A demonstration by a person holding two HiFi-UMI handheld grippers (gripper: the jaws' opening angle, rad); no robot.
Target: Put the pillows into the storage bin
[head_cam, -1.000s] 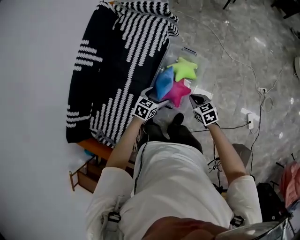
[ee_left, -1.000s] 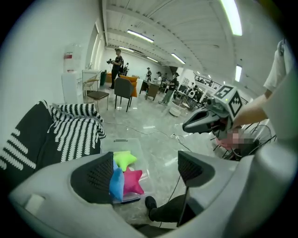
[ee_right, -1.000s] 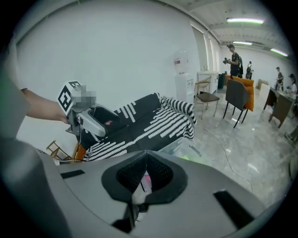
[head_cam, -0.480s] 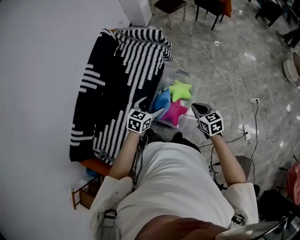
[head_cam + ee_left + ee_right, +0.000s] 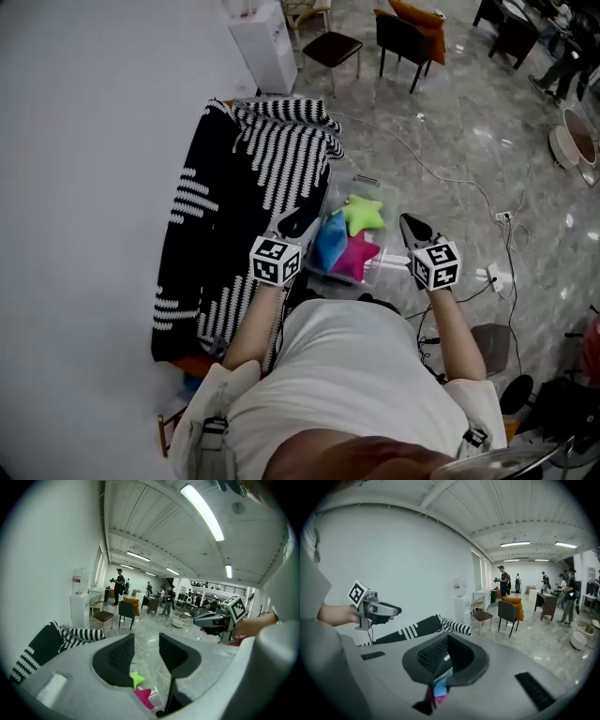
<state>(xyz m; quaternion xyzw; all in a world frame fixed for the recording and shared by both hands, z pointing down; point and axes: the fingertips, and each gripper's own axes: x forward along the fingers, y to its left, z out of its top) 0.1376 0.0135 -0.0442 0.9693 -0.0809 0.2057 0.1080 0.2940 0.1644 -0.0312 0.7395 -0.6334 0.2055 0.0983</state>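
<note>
Head view: the left gripper (image 5: pixel 302 222) and right gripper (image 5: pixel 411 226) hang empty over the bin (image 5: pixel 373 184), one on each side. In it lie the green pillow (image 5: pixel 361 214), blue pillow (image 5: pixel 330 242) and pink pillow (image 5: pixel 356 255), touching. The job looks done, so the best move is to draw away without catching the rim.

Left gripper view: its jaws have just been closing. A narrow gap is left, with nothing in it. The green and pink pillows show below.

Right gripper view: the jaws are together and empty, with the blue pillow beneath.
</note>
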